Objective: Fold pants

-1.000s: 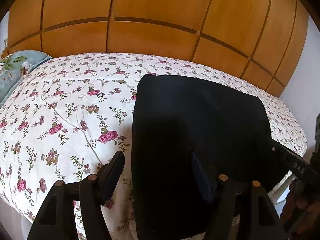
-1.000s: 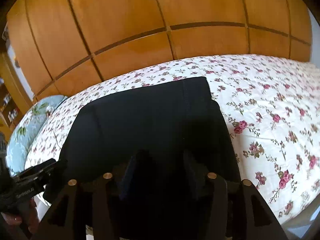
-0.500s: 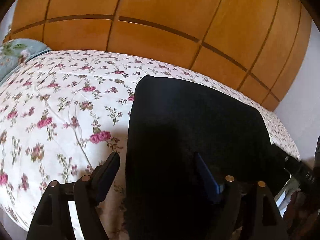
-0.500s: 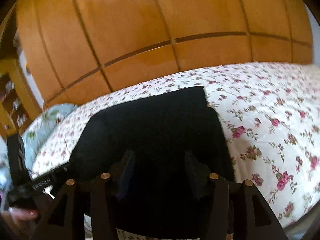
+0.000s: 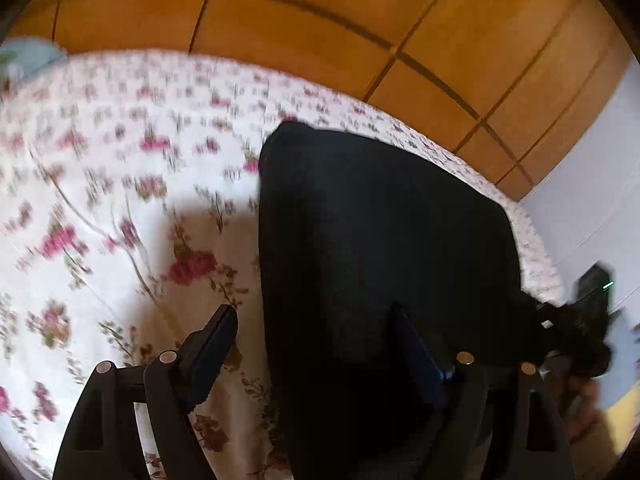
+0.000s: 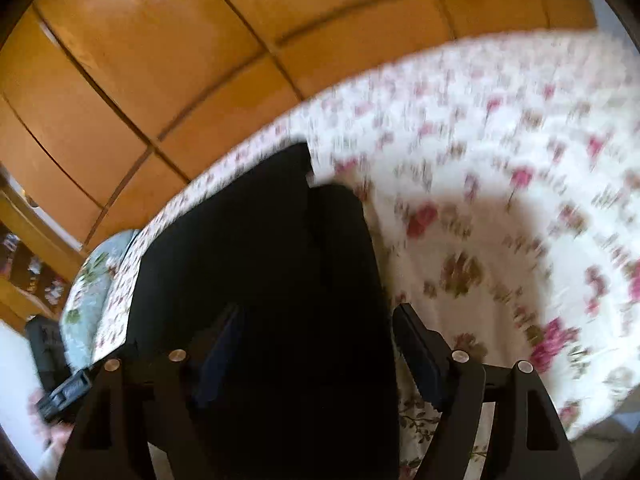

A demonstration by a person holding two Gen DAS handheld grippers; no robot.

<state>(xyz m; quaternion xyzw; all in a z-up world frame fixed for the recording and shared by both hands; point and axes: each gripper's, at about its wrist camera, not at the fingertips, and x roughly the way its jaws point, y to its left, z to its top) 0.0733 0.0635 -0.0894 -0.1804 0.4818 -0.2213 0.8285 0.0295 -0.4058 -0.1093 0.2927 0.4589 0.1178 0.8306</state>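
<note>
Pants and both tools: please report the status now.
Left tool open, right tool just opening, both astride pants edges. Black pants folded on floral bed. Nothing in the way.

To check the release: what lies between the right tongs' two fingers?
The right edge of the black pants, seen in the right wrist view; the open fingers straddle it.

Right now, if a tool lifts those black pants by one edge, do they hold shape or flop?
Probably flop: the black pants lie flat in soft folded layers on the floral bedspread, so an edge lift would likely undo the fold. Likely light. Pushed, they would probably bunch rather than slide whole.
</note>
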